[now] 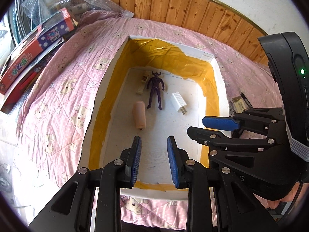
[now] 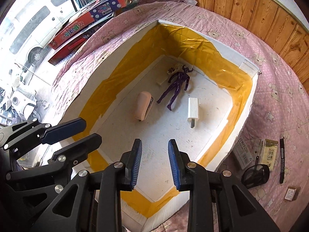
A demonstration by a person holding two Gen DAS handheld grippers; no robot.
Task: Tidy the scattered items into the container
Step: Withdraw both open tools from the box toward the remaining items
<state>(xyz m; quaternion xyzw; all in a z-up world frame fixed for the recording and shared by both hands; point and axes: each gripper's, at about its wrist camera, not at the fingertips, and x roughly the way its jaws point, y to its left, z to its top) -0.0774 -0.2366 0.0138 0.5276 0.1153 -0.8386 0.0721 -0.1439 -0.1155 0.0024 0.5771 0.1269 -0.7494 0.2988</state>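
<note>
Lying on a soft quilted cotton bedspread [image 1: 63, 89], matt and pink: a white foam box [image 2: 216, 38], rough and grainy inside, edged in glossy crinkled yellow tape [image 2: 195, 36]. Resting within: a shiny purple plastic figure [image 1: 155, 89], a ribbed white plastic plug [image 2: 193, 107]. Gleaming at the far edge: varnished wood panelling [image 1: 193, 5]. Showing matt black plastic and ridged blue rubber: gripper pads [image 1: 136, 160].

Pink bear-print quilt [image 1: 63, 89], wood-panelled wall [image 1: 185, 9], daylit window [image 2: 29, 29], possibly street outside.
</note>
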